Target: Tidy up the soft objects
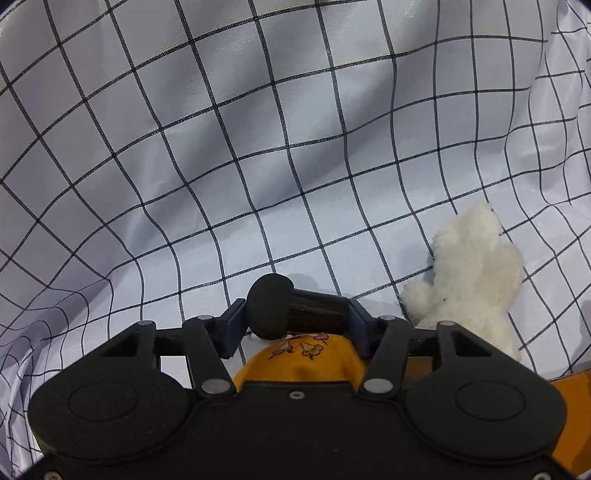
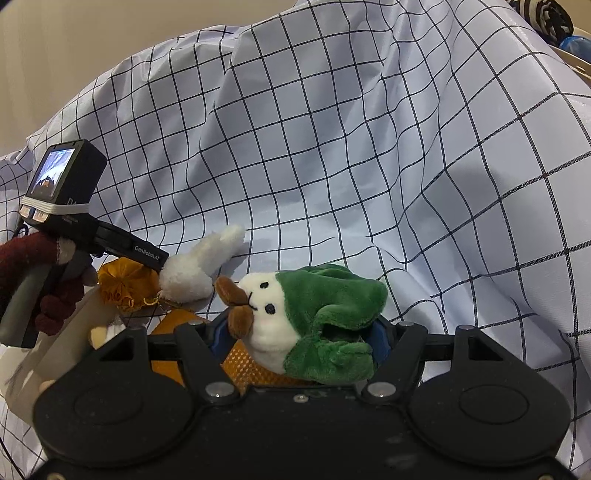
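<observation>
My left gripper [image 1: 295,314] is shut on a black mushroom-shaped object [image 1: 291,312], held sideways just above an orange embroidered pouch [image 1: 314,360]. A white fluffy plush [image 1: 476,273] lies to its right on the checked cloth [image 1: 221,147]. My right gripper [image 2: 295,332] is shut on a green-and-white plush bird [image 2: 310,321] with a brown beak. In the right wrist view the left gripper's body [image 2: 74,221] is at the left, over the white plush [image 2: 199,269] and an orange gathered pouch [image 2: 123,282].
The white cloth with a dark grid [image 2: 369,147] rises in folds behind and to both sides. Orange mesh [image 2: 240,363] lies under the bird. A striped item [image 2: 546,14] and a blue item [image 2: 574,44] sit at the top right.
</observation>
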Demonstrator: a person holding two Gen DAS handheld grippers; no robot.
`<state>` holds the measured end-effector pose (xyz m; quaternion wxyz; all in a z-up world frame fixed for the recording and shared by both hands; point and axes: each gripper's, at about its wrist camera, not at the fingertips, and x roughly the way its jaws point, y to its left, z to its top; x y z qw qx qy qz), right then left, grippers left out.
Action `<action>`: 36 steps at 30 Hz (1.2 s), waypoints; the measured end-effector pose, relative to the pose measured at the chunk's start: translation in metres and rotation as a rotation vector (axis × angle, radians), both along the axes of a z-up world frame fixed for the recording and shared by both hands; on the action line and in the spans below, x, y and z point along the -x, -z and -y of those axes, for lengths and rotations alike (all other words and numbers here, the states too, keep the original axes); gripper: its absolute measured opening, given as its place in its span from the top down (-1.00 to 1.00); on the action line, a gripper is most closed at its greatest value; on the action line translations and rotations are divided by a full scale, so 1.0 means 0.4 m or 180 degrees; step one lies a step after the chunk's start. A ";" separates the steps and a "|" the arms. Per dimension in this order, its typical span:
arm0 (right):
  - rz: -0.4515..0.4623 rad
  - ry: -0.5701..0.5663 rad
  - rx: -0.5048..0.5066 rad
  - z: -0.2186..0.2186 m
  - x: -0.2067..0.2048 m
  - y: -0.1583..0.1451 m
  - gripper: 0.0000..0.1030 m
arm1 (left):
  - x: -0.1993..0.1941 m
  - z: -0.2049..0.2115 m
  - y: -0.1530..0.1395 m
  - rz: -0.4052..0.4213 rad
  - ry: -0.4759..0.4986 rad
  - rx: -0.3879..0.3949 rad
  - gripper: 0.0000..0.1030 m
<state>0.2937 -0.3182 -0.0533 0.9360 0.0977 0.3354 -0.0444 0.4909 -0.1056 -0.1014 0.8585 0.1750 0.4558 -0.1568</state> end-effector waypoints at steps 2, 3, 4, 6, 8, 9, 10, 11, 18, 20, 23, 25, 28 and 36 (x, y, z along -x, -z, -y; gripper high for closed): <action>0.0003 0.0013 -0.0006 0.000 0.003 0.000 -0.34 | 0.000 -0.001 0.000 0.0024 0.0001 0.0006 -0.04; 0.0004 0.0022 -0.0007 0.000 0.005 -0.001 -0.34 | 0.002 0.001 -0.003 0.0053 0.0002 -0.0001 -0.04; 0.0006 0.0037 -0.0005 0.001 0.007 -0.001 -0.34 | 0.004 0.002 -0.007 0.0091 -0.0005 -0.0014 -0.04; 0.0004 0.0074 -0.0001 0.004 0.012 -0.002 -0.34 | 0.021 -0.002 -0.023 0.0184 -0.0030 -0.0008 -0.04; -0.0009 0.0110 0.0001 0.009 0.018 -0.002 -0.34 | 0.034 -0.003 -0.050 0.0263 -0.0057 0.0045 -0.04; -0.0020 0.0134 0.0003 0.012 0.021 -0.002 -0.34 | 0.039 -0.005 -0.062 0.0317 -0.0083 0.0074 -0.04; -0.0031 0.0160 0.0010 0.014 0.025 -0.002 -0.34 | 0.044 -0.005 -0.074 0.0359 -0.0109 0.0091 -0.04; -0.0042 0.0185 0.0020 0.016 0.030 -0.003 -0.34 | 0.052 -0.004 -0.088 0.0402 -0.0128 0.0129 -0.04; -0.0109 0.0355 0.0032 0.031 0.083 -0.008 -0.34 | 0.154 0.064 -0.173 0.0543 0.0139 0.0400 -0.04; -0.0120 0.0385 0.0043 0.033 0.105 -0.012 -0.34 | 0.186 0.091 -0.194 0.0532 0.0245 0.0466 -0.04; -0.0125 0.0435 0.0048 0.035 0.143 -0.021 -0.34 | 0.244 0.151 -0.218 0.0424 0.0443 0.0594 -0.04; -0.0128 0.0466 0.0040 0.036 0.168 -0.028 -0.34 | 0.278 0.182 -0.226 0.0375 0.0547 0.0649 -0.04; -0.0130 0.0509 0.0042 0.037 0.212 -0.041 -0.34 | 0.333 0.213 -0.233 0.0264 0.0703 0.0729 -0.04; -0.0178 0.0622 0.0092 0.044 0.346 -0.078 -0.34 | 0.487 0.215 -0.232 -0.0065 0.0904 0.0825 -0.04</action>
